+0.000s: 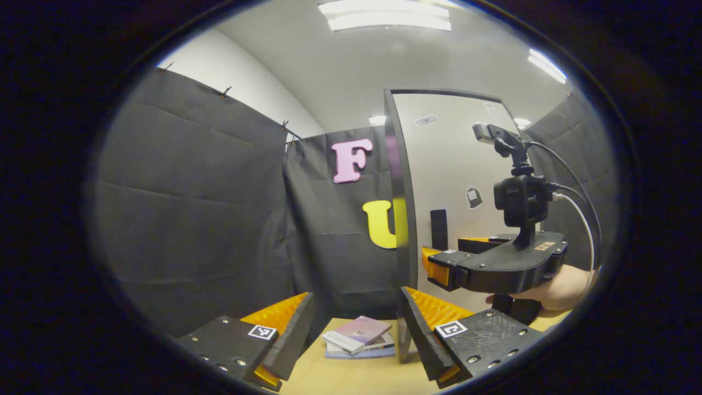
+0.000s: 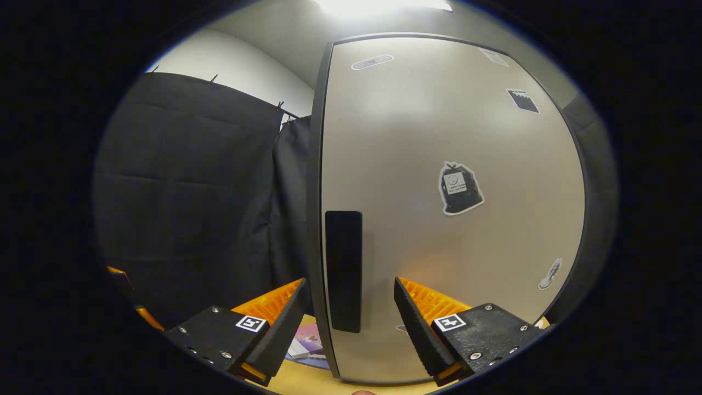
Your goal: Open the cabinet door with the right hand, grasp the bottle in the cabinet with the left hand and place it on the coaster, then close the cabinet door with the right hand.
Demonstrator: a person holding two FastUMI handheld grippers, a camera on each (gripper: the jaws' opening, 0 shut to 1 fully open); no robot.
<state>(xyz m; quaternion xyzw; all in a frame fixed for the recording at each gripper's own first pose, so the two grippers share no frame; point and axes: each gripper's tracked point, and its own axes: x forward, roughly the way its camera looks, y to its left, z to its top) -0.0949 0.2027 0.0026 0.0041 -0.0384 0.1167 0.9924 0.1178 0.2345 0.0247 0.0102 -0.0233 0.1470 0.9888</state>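
Right gripper (image 2: 348,307) wide open, straddling the door handle (image 2: 343,271) to pull the cabinet door (image 2: 449,137). Left gripper (image 1: 356,329) also wide, empty, waiting.

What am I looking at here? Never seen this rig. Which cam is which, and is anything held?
No robot arm: a person holds a two-finger tool in each hand, and each tool carries a fisheye camera looking forward along its own fingers.

The left gripper view shows the left tool, jaws apart and holding nothing. Farther off is the right tool, gripped by a hand, reaching toward the cabinet door.

The right gripper view comes from that second tool. The right tool is open, its fingers either side of the door's black handle, not pressing on it. The door looks closed.

On the wooden table lies a small stack of books beside the cabinet. Nothing is held yet.
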